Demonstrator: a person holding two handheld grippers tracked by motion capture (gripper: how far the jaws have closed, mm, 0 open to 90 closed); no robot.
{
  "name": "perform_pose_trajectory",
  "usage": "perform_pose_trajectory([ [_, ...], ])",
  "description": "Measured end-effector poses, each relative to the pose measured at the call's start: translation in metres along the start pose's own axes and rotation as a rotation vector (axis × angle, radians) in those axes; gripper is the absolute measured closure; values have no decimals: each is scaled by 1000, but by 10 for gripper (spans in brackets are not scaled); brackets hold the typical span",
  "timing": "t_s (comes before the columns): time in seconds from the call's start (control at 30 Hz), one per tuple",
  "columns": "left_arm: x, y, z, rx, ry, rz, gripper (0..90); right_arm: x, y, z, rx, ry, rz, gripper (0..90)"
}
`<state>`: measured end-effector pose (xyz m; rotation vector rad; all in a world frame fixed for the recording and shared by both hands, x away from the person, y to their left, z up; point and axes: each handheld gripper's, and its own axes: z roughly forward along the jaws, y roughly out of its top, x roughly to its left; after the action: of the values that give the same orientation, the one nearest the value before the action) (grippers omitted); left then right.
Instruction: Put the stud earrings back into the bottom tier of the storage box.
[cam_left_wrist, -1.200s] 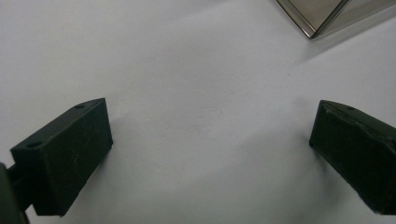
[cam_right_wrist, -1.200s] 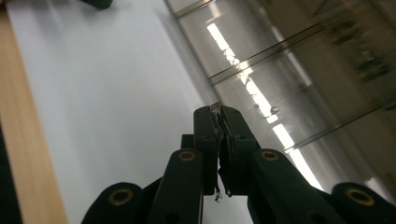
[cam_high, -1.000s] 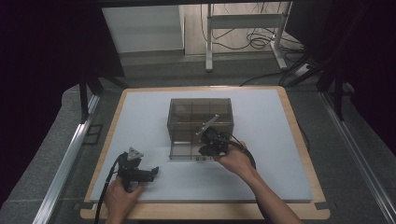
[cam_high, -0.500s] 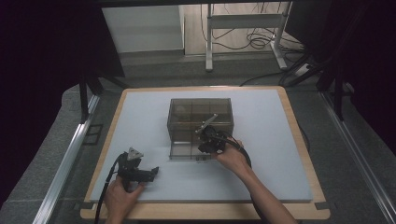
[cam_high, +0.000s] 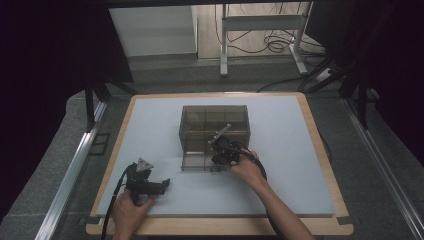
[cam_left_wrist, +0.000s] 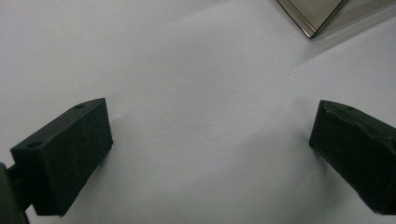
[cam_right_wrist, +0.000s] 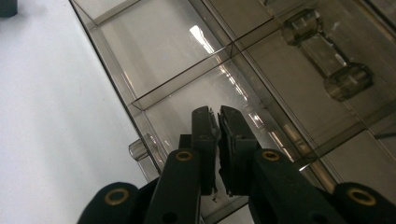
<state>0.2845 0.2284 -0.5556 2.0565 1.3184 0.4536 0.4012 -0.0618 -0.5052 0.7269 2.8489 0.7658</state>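
Near the middle of the white table (cam_high: 150, 125) sits a see-through brown plastic box (cam_high: 214, 135) with little rooms inside it. Its lid looks open and lies flat toward six o'clock. Right at the box's five o'clock corner is the right gripper (cam_high: 220, 145), held by the right hand (cam_high: 246, 167). From the right gripper view, this gripper (cam_right_wrist: 217, 122) has its two black jaws almost shut, with just a thin crack between them. They hang over a small room of the box (cam_right_wrist: 196, 60), and nothing shows between them. Over at seven o'clock from the box, well apart from it, the left hand (cam_high: 131, 210) holds the left gripper (cam_high: 165, 184) low over the table. Its jaws stand wide apart with nothing in them, and a corner of the box (cam_left_wrist: 322, 16) shows at one o'clock in the left gripper view.
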Motion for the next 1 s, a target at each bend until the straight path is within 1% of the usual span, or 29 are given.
perform_pose_trajectory([
  [0.03, 0, 0, 0, 0, 0, 0, 0, 0, 0, 0, 2, -2, 0, 808],
  [0.37, 0, 0, 0, -1, 0, 0, 0, 0, 2, -6, -13, 0, -5, 783],
  [0.53, 0, 0, 0, 0, 0, 0, 0, 1, 2, -11, -30, 11, -3, 769],
  [0.77, 0, 0, 0, -1, 1, 0, 0, 3, 3, -14, -37, 16, -8, 755],
  [1.0, 0, 0, 0, 0, 1, 0, 0, 5, 2, -19, -51, 19, -8, 723],
])
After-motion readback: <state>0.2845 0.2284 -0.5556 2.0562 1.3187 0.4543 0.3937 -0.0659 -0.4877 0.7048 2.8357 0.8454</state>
